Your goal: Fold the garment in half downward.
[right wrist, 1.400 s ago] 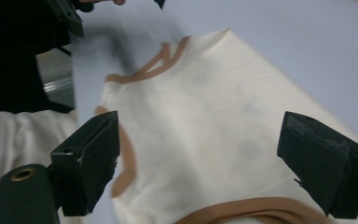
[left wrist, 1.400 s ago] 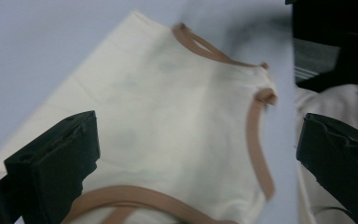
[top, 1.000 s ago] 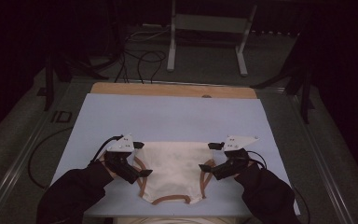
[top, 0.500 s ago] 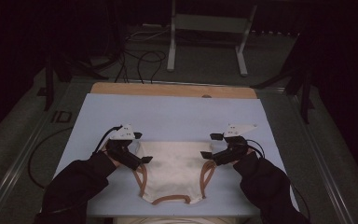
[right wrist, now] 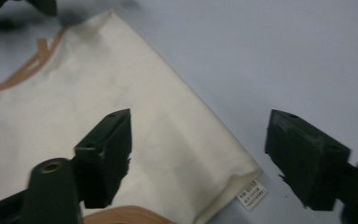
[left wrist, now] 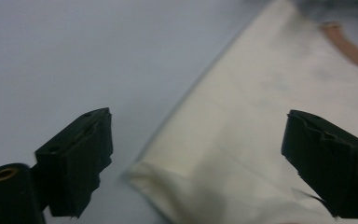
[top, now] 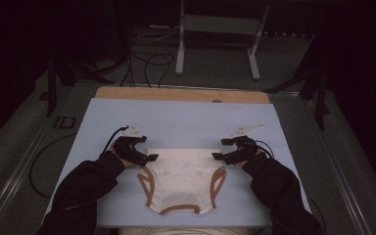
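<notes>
Left gripper view: my left gripper (left wrist: 196, 163) straddles one waistband corner of the cream underwear (top: 182, 177), jaws wide, just closing, unpinched. My right gripper (right wrist: 198, 161) matches at the labelled corner. Waistband lies crosswise, crotch toward me, on the blue mat (top: 186, 120).

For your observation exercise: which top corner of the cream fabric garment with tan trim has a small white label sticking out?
The corner between the right hand-held gripper's jaws; its white label protrudes, unlike the other.
</notes>
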Demonstrator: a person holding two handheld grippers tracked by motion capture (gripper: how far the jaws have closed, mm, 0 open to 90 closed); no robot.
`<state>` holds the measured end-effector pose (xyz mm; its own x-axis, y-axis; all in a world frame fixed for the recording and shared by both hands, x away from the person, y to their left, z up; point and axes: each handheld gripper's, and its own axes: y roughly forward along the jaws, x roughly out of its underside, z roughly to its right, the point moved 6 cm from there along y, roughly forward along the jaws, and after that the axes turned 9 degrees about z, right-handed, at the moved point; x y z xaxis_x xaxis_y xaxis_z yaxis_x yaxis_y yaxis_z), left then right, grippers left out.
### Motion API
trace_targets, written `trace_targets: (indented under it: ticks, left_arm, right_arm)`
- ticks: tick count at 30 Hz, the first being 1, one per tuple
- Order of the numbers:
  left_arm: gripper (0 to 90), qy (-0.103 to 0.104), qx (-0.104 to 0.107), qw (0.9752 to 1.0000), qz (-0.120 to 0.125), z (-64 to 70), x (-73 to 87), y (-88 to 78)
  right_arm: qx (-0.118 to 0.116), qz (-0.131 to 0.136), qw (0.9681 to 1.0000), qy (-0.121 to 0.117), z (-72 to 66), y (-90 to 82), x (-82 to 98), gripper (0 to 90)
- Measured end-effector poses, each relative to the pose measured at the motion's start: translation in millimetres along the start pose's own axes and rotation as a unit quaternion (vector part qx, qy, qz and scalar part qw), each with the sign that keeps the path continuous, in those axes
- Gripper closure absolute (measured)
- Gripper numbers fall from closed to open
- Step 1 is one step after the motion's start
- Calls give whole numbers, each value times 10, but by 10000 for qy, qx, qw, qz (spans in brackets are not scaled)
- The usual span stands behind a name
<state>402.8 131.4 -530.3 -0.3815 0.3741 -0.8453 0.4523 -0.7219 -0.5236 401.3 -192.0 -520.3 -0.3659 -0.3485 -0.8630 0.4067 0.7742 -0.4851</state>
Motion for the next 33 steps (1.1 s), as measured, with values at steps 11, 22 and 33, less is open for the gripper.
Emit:
trace_targets:
  ticks: [11, 22, 33]
  left_arm:
    - [366, -254, 59, 9986, -452, -160, 219, 92]
    - [627, -347, 175, 9975, -589, -172, 284, 110]
    - [838, -361, 265, 9975, -551, -154, 269, 83]
  right_arm:
    - [67, -344, 9990, 269, 207, 141, 218, 319]
    - [29, -633, 9978, 178, 217, 206, 314, 567]
    - [28, -632, 9980, -70, 192, 159, 239, 889]
